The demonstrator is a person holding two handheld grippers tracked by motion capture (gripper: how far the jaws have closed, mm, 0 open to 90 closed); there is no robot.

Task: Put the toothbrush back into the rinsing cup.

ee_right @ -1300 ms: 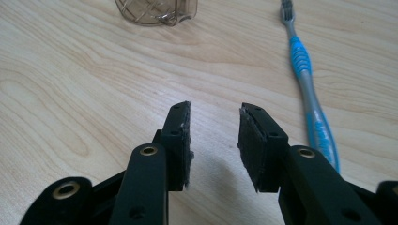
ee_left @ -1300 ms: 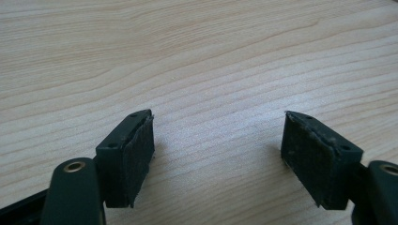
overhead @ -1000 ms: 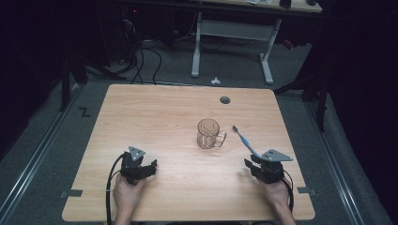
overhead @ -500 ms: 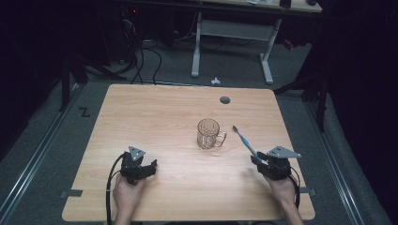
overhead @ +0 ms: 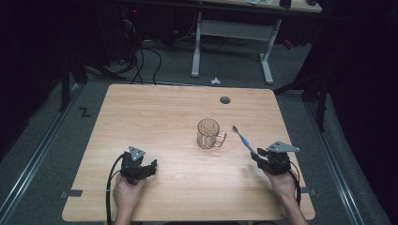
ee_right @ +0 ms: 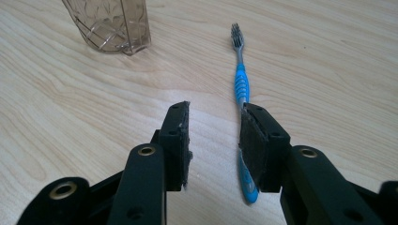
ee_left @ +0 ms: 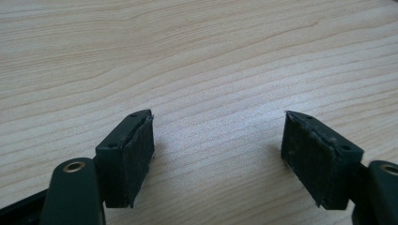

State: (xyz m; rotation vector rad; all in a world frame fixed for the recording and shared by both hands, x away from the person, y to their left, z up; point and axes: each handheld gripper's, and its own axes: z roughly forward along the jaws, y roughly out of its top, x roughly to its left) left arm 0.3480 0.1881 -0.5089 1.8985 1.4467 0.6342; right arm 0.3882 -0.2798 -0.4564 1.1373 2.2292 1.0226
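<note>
A blue toothbrush (overhead: 243, 139) lies flat on the wooden table (overhead: 155, 112), bristles pointing away from me. Left of it stands a clear patterned glass mug (overhead: 208, 133), handle toward the brush. My right gripper (overhead: 259, 157) rests at the brush's near end. In the right gripper view its jaws (ee_right: 215, 112) stand partly apart with bare wood between them. The toothbrush (ee_right: 241, 82) runs under the right jaw and is not gripped. The mug (ee_right: 110, 23) is at the upper left there. My left gripper (overhead: 149, 168) sits at the near left, jaws (ee_left: 218, 126) wide over bare wood.
A round cable hole (overhead: 225, 100) sits near the table's far edge. Beyond the table are a white desk frame (overhead: 230, 33), cables on the floor (overhead: 141, 51) and a small white object (overhead: 215, 81). Dark surroundings close in on both sides.
My right hand and gripper have shifted slightly to the right. The toothbrush, mug and left gripper have kept their places.
</note>
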